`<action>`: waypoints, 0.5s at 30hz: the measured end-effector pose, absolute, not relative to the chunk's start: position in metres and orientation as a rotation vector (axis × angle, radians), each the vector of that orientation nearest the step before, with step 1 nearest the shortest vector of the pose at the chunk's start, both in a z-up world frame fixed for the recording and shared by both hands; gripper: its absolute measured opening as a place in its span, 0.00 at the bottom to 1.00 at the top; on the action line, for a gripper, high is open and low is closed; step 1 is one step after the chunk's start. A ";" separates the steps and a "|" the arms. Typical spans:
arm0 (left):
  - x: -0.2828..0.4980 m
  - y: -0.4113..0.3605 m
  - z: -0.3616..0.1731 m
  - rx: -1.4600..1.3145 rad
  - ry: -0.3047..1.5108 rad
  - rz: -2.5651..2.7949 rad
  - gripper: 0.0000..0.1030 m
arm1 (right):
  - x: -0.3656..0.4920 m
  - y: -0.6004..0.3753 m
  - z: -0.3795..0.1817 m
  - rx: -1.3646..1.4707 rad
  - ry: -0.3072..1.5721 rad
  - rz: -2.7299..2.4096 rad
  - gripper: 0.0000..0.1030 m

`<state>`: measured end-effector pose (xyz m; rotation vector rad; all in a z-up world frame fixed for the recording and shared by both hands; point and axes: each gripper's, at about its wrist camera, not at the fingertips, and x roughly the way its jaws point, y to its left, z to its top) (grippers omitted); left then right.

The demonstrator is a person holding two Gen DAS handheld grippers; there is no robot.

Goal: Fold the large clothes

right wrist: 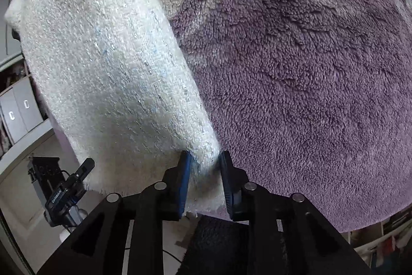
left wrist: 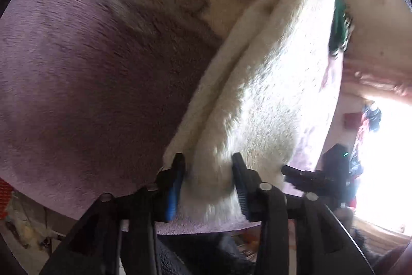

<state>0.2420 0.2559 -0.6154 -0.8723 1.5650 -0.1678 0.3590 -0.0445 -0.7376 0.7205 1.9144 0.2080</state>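
Fold looks partway done: white fuzzy garment [left wrist: 257, 99] already doubled lengthwise into a long strip w/ stacked edges, lying on the purple fleece blanket [left wrist: 77, 84]; prob. a crosswise fold or two left. In left wrist view the strip runs from bottom centre to upper right; in right wrist view, bottom centre to upper left. Left gripper [left wrist: 208, 166] has jaws part spread w/ the near end between them, and right gripper [right wrist: 204, 161] likewise; can't tell if either is actually pinching. Fabric thick, plush, faint sparkly threads.
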 end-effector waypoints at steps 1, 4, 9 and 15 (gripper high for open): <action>0.241 0.262 -0.617 -0.881 1.554 -0.170 0.48 | 0.359 -0.047 -0.740 0.735 1.905 0.230 0.54; 0.239 0.270 -0.635 -0.912 1.540 -0.177 0.59 | 0.356 -0.052 -0.763 0.823 1.909 0.313 0.65; 0.238 0.248 -0.665 -0.942 1.577 -0.241 0.60 | 0.351 -0.041 -0.804 1.014 1.867 0.494 0.68; 0.220 0.231 -0.622 -0.726 1.467 -0.228 0.26 | 0.352 -0.029 -0.802 1.088 1.771 0.545 0.32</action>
